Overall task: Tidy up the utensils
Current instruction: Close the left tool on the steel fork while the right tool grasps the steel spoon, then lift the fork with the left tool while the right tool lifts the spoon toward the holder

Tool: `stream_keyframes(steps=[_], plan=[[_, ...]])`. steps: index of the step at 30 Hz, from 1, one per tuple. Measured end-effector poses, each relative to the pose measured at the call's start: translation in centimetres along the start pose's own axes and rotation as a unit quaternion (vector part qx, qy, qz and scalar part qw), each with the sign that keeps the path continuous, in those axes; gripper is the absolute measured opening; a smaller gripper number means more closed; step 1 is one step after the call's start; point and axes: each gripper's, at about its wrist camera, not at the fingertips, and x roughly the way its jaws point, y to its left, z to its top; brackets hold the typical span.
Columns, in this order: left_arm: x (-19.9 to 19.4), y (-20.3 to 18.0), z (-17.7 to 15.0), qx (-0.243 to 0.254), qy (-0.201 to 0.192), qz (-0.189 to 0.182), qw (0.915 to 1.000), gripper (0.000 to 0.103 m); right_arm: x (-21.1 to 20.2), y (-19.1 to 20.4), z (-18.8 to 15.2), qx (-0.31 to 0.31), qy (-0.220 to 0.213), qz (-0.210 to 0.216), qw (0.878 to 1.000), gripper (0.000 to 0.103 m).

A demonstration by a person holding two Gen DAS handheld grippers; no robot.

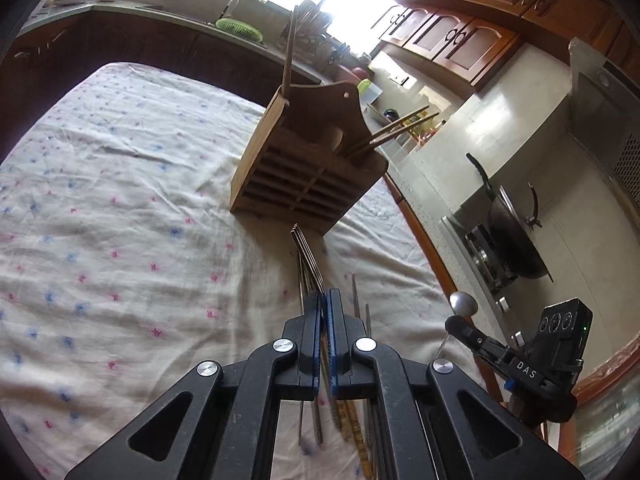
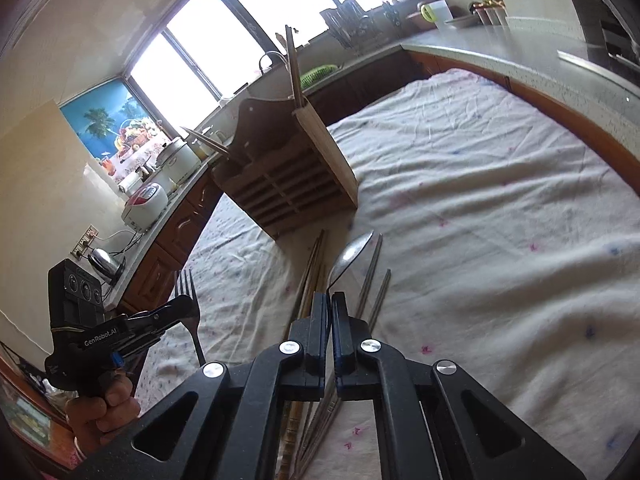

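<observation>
1. Progress: the task looks partly done. The wooden utensil holder [image 1: 308, 152] stands on the flowered tablecloth [image 1: 120, 220] toward the far edge of the tabletop. It already holds a pair of brown chopsticks [image 1: 396, 128] leaning out of one end compartment and a tall wooden piece [image 1: 289, 46] rising from the other end.

2. In hand: the left gripper [image 1: 324, 300] has its jaws closed on the neck of a metal fork [image 1: 306, 256]. The right gripper [image 2: 331, 300] has its jaws closed on the neck of a metal spoon [image 2: 352, 254]. Both pieces appear lifted clear of the cloth, though the spoon's height is hard to judge.

3. Left to do: these two pieces have not reached the holder. A loose heap of chopsticks [image 2: 370, 280], some metal and some wooden, lies on the cloth near the front edge of the tabletop, under and just beyond the grippers.

4. Fork: its long axis runs along the left gripper's fingers. The tines point away from the hand toward the holder's slatted front. From the right wrist view the tines tilt upward.

5. Spoon: its long axis also follows its gripper. The bowl leads, aimed at the holder's near corner, and the handle trails back between the fingers.

6. Loose chopsticks: they lie roughly parallel, their long axes running from the front edge toward the holder.
</observation>
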Motion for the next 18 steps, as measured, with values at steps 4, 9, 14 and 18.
stream_keyframes(steps=[4, 9, 14, 18], plan=[[-2.6, -0.1, 0.1, 0.004, -0.026, -0.006, 0.9996, 0.001, -1.5, 1.3, 1.3, -0.02, -0.032, -0.003, 0.999, 0.002], [-3.8, -0.2, 0.1, 0.008, -0.038, -0.007, 0.9992, 0.001, -2.4, 2.7, 2.7, -0.046, -0.063, -0.009, 0.997, 0.002], [-4.2, -0.3, 0.7, 0.008, -0.044, -0.005, 0.999, 0.001, -2.3, 3.2, 3.5, -0.055, -0.073, -0.011, 0.996, 0.002], [-4.3, -0.4, 1.4, 0.011, -0.05, -0.002, 0.9987, 0.0, -1.9, 3.4, 3.7, -0.059, -0.075, -0.011, 0.995, 0.002]])
